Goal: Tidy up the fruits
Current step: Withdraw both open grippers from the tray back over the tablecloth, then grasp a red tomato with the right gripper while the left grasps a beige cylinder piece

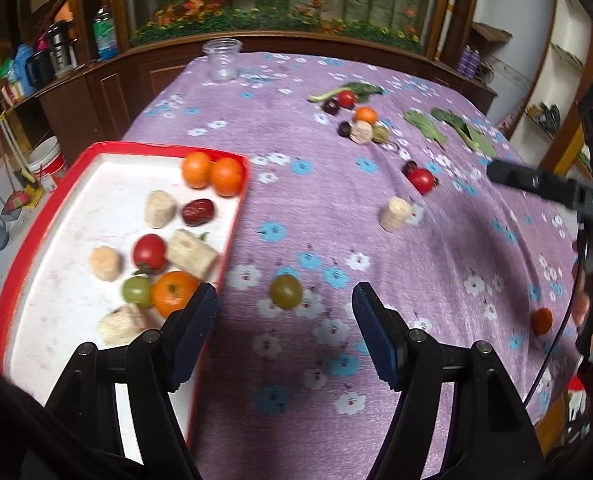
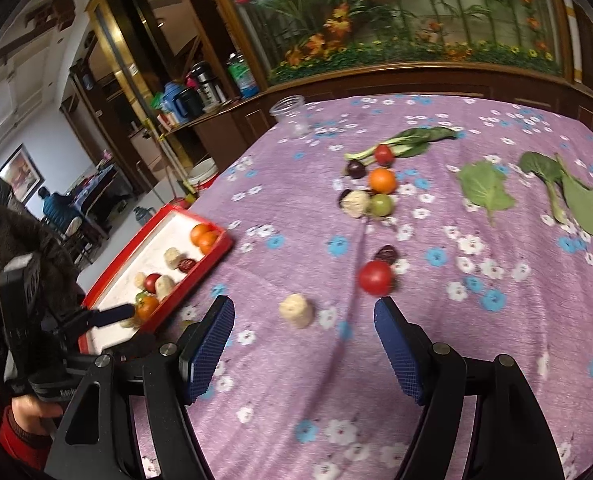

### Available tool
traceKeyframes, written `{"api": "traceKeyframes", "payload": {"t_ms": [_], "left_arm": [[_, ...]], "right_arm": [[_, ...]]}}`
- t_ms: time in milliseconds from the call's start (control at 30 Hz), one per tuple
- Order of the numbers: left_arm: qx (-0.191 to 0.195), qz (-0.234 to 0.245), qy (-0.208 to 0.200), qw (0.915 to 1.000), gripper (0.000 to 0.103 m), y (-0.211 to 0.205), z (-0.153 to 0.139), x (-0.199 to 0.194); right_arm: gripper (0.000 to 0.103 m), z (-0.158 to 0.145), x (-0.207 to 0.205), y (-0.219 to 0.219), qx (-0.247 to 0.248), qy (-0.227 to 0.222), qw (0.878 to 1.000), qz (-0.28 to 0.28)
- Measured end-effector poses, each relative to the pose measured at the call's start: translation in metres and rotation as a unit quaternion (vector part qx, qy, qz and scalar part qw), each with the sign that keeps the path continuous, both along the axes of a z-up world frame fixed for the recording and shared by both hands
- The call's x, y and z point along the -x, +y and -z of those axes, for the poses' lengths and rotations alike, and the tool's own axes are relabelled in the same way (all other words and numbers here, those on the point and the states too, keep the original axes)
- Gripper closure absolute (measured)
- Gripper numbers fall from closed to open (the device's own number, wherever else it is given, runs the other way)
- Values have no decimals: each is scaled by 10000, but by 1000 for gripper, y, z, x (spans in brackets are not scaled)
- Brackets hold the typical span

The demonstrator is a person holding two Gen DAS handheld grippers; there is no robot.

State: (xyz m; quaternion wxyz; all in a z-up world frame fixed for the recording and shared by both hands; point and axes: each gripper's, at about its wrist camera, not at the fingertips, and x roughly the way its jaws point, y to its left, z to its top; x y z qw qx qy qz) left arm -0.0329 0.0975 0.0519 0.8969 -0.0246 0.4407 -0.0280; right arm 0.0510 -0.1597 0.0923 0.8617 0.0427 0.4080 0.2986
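Note:
A red-rimmed white tray (image 1: pixel 44 216) at the table's left holds several fruits: oranges, a red tomato, a green tomato, a red date and pale chunks. It also shows in the right wrist view (image 2: pixel 116 268). My left gripper (image 1: pixel 286 304) is open, with a green tomato (image 1: pixel 285 291) on the cloth between its fingertips. My right gripper (image 2: pixel 304 312) is open and empty above the cloth. A pale chunk (image 2: pixel 296 310) lies between its fingertips and a red tomato (image 2: pixel 375 278) and a dark date (image 2: pixel 386 255) just ahead.
A purple flowered cloth (image 1: pixel 336 216) covers the table. Farther back lie a cluster of fruits (image 2: pixel 370 188), green leaves (image 2: pixel 486 192) and a clear jar (image 2: pixel 292 114). A small orange fruit (image 1: pixel 541 321) lies near the right edge. Wooden cabinets stand behind.

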Motion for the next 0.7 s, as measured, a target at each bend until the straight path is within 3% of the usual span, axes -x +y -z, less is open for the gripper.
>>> {"api": "traceKeyframes", "payload": {"t_ms": [200,300,533,700], "left_arm": [[30,264,55,9996,34,-20,6,-7],[107,391,63,9992,34,-31,7,-14],[422,649,42,9970,34,-63,16,-45],[264,728,66,9970,37,-80,24,-66]], "right_arm": [[30,1,-12,-20,-58,27,9998,208],[40,4,-20,-24,-91,89,9997,212],[49,35,-53,-6,54,492,9986,179],[50,55,-72,5,137,657,9974,266]]}}
